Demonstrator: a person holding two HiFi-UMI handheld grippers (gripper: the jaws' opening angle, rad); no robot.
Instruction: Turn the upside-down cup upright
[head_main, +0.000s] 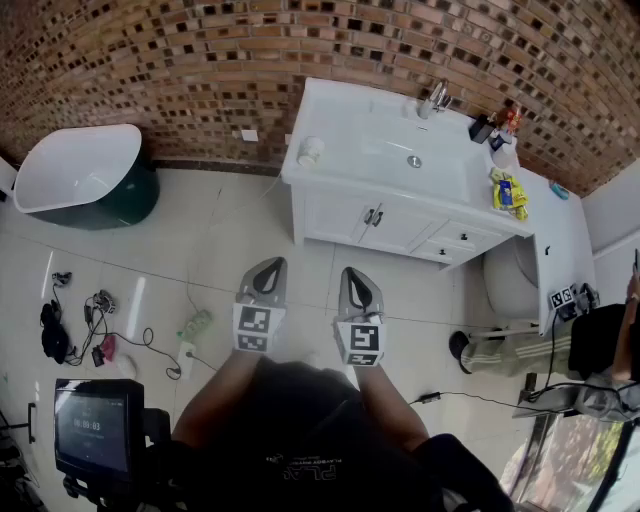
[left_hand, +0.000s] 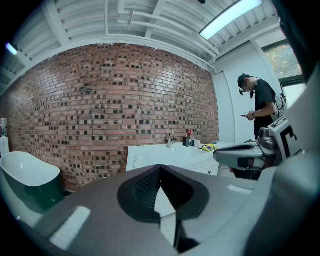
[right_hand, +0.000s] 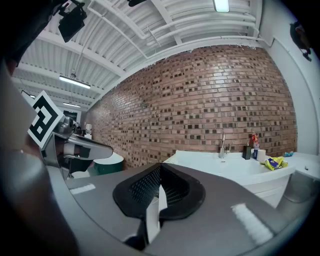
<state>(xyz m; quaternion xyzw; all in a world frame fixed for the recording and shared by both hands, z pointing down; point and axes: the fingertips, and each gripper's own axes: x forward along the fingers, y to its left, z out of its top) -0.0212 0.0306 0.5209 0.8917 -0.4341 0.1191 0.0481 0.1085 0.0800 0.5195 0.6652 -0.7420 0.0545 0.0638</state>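
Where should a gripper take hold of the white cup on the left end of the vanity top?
Likely across the white cup's side wall, coming level from the front: it stands alone near the vanity top's front left corner. Its rim is too small to see.

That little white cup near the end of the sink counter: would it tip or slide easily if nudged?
Probably slide: the white cup looks small and likely light, and the counter looks smooth. It sits close to the edge, so a push might knock it off.
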